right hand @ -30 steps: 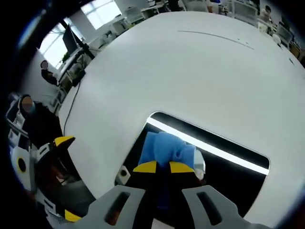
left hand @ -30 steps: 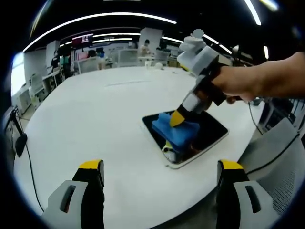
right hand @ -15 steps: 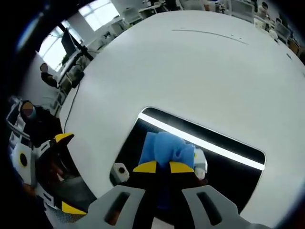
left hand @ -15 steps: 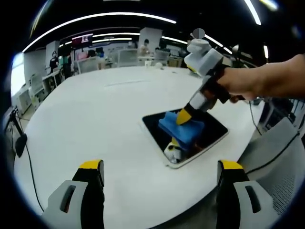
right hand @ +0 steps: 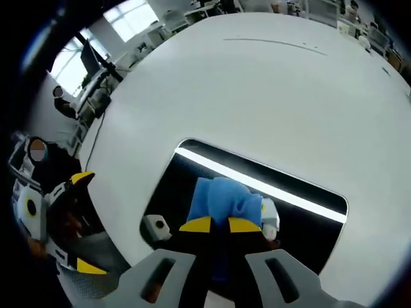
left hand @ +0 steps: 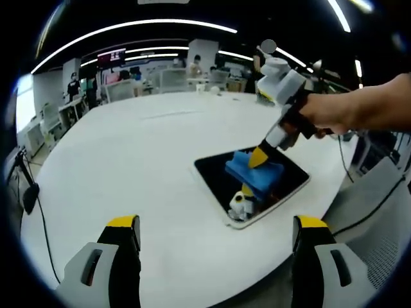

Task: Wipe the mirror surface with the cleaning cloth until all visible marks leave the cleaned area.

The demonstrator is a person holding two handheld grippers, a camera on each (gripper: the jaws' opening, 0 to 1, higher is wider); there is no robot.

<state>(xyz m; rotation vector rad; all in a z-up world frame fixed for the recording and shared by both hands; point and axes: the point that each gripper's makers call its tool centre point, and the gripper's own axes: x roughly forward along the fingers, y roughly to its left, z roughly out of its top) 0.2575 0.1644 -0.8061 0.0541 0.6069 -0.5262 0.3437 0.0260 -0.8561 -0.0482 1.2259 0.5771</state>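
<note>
Lying flat on a round white table (left hand: 128, 160), right of centre in the left gripper view: a rounded-rectangle mirror (left hand: 212, 176), dark and glossy, long axis running lower left to upper right. Pressed on it, a soft, bunched blue cloth (right hand: 221, 196), pinched by the right gripper (right hand: 214, 224). At lower frame, left gripper (left hand: 215, 224) with yellow-tipped jaws wide apart, holding nothing.

Probably open-plan office; rows of desks (left hand: 54, 115), monitors (left hand: 111, 56), ceiling strip lights (left hand: 128, 25)
</note>
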